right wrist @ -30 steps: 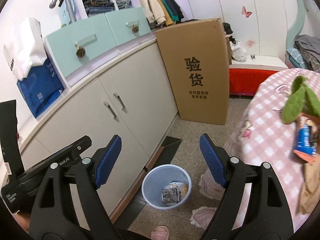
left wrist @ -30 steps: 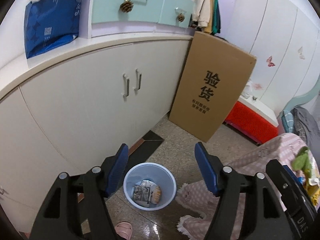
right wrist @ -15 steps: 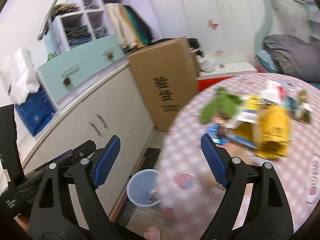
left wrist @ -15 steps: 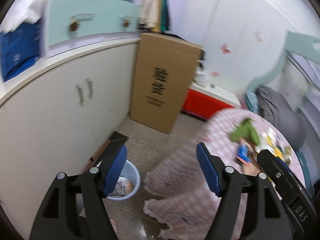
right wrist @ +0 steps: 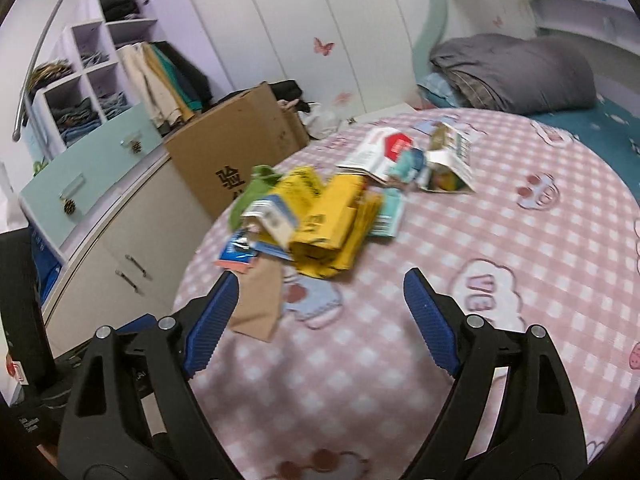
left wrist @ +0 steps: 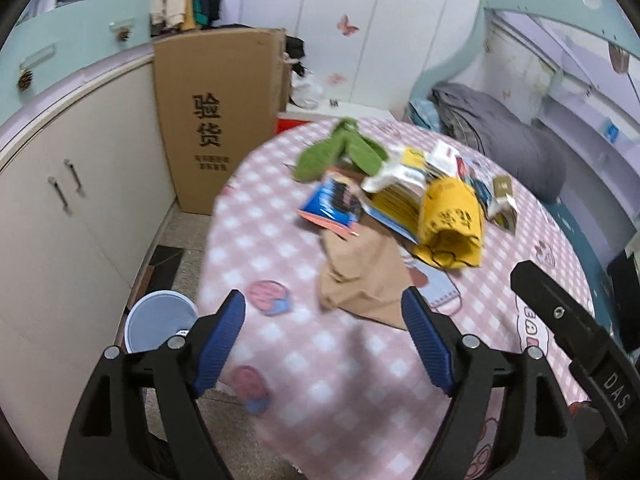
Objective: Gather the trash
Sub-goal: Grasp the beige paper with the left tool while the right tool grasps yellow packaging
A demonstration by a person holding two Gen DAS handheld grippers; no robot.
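1. The left gripper (left wrist: 322,334) hangs over the near edge of the round table under a pink checked cloth (left wrist: 340,364); its blue-padded jaws are opening and nothing lies between them.
2. The right gripper (right wrist: 320,312) stands wide apart over the same cloth, holding nothing.
3. The trash sits in one heap near the table's middle: a yellow plastic bag (left wrist: 450,220) whose mouth gapes toward the camera, its long axis running away from it.
4. A flat brown paper bag (left wrist: 360,276) lies closest to the left gripper, lengthwise toward the heap.
5. A blue foil wrapper (left wrist: 334,202) and a green cloth (left wrist: 340,154) lie behind it.
6. A pale blue plastic bin (left wrist: 158,320) stands on the floor beside the table, left of it.
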